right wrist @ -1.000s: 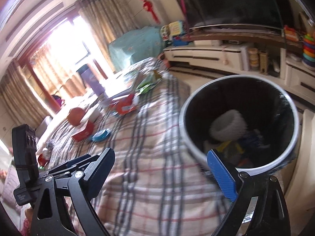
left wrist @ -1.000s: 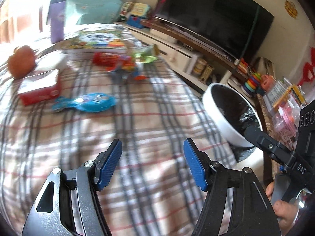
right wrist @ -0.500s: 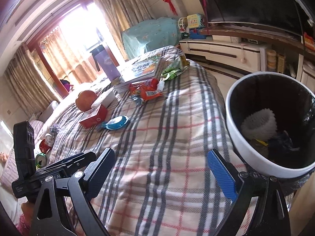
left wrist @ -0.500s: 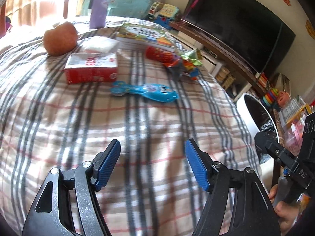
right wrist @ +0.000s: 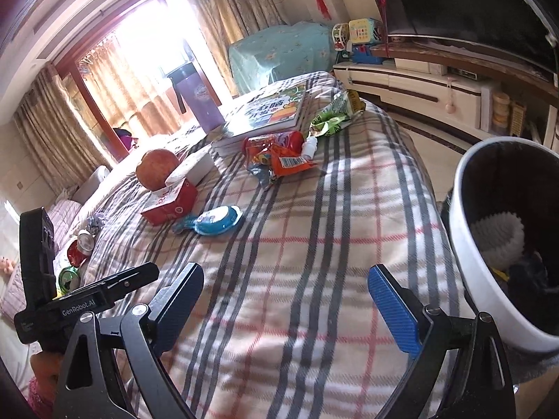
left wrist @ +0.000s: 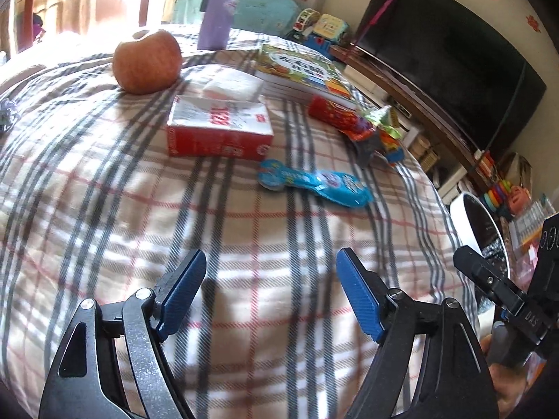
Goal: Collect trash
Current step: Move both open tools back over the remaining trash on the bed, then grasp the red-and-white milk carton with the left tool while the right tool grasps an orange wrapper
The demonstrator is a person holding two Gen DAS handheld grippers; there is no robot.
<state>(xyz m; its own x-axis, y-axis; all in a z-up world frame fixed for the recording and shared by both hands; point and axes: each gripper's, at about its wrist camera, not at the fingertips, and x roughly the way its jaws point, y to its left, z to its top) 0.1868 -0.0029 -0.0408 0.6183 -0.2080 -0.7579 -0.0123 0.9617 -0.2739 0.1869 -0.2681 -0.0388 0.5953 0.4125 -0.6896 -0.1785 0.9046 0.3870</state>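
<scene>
**Both grippers wide and empty over plaid blanket; trash ahead, bin at right**

Near field, left wrist view: left gripper [left wrist: 270, 291] fills the bottom of the frame, blue pads [left wrist: 181, 293] spread wide, nothing between them. Only the plaid blanket [left wrist: 104, 230] lies under the gap. Right wrist view: right gripper [right wrist: 284, 309] likewise at the bottom, jaws wide apart, empty. The left tool's black body is visible at lower left of this frame.

Right edge: white trash bin [right wrist: 470, 265] with black liner, standing off the blanket's edge, just beside the right finger in the right wrist view. Inside it, a white ribbed cup-like piece [right wrist: 498, 239] and darker items I cannot identify. Same bin [left wrist: 466, 220] shows at centre right of the left wrist view.

Mid field, centre of frame: blue wrapper [left wrist: 314, 183] flat on the blanket, apart from both grippers. Just beyond it to the left, a red box [left wrist: 218, 132]. To the right of the wrapper, a cluster of crumpled snack wrappers [left wrist: 370, 134], red, orange and green, touching one another.

Far field: apple [left wrist: 146, 63] at upper left, a white packet [left wrist: 232, 85] between apple and box, a picture book [left wrist: 302, 70] at upper centre, a purple bottle [left wrist: 216, 10] upright behind. Television [left wrist: 450, 63] at upper right.
</scene>
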